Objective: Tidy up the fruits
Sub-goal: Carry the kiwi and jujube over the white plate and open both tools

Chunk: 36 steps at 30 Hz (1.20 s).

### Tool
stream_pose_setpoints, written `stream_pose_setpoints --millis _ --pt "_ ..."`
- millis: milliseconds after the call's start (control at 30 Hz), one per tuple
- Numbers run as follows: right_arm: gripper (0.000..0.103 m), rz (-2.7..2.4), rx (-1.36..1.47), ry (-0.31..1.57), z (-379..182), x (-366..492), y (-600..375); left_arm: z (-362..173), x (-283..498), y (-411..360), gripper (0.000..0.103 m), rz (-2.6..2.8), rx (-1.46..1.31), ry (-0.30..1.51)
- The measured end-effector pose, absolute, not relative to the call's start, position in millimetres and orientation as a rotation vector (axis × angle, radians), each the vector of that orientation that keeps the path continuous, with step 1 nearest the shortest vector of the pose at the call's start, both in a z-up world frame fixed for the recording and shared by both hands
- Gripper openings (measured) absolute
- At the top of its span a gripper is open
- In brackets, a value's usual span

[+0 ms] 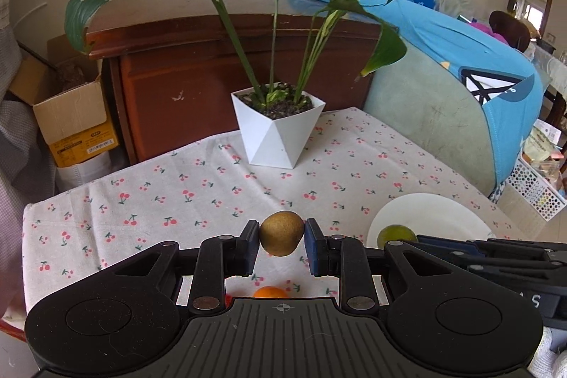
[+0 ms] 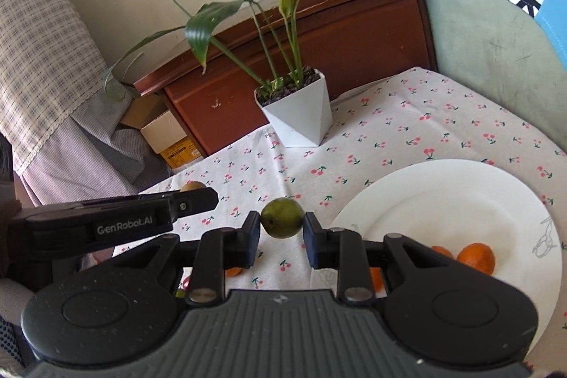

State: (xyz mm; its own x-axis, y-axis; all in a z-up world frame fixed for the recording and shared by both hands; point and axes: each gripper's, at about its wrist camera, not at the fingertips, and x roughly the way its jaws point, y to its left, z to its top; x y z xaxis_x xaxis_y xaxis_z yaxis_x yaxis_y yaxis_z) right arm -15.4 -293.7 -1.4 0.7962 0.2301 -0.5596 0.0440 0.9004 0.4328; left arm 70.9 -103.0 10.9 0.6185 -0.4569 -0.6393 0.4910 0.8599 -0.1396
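My left gripper [image 1: 281,236] is shut on a brown kiwi [image 1: 281,233] and holds it above the cherry-print tablecloth [image 1: 198,186]. My right gripper [image 2: 282,224] is shut on a green lime [image 2: 282,217], held left of a white plate [image 2: 460,201]. The plate carries small oranges [image 2: 476,257]. In the left wrist view the lime [image 1: 395,235] shows over the plate [image 1: 432,215], with the right gripper's fingers [image 1: 460,248] beside it. An orange [image 1: 271,292] lies on the cloth under my left gripper. The left gripper's body [image 2: 117,218] shows at left in the right wrist view, the kiwi [image 2: 193,186] just beyond it.
A white faceted pot with a leafy plant [image 1: 278,126] stands at the table's back middle. A brown wooden cabinet [image 1: 212,59] is behind it. A green and blue cushioned seat [image 1: 460,87] borders the right side. Cardboard boxes [image 1: 71,116] sit at the left.
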Motion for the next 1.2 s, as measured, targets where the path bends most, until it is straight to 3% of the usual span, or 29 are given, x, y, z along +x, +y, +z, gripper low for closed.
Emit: stream_pose_setpoints --millis 1200 --pt "0.029 -0.128 0.635 0.71 -21.0 -31.8 -364.7 -20.3 13.7 -206.0 0.025 -0.809 0.142 0.826"
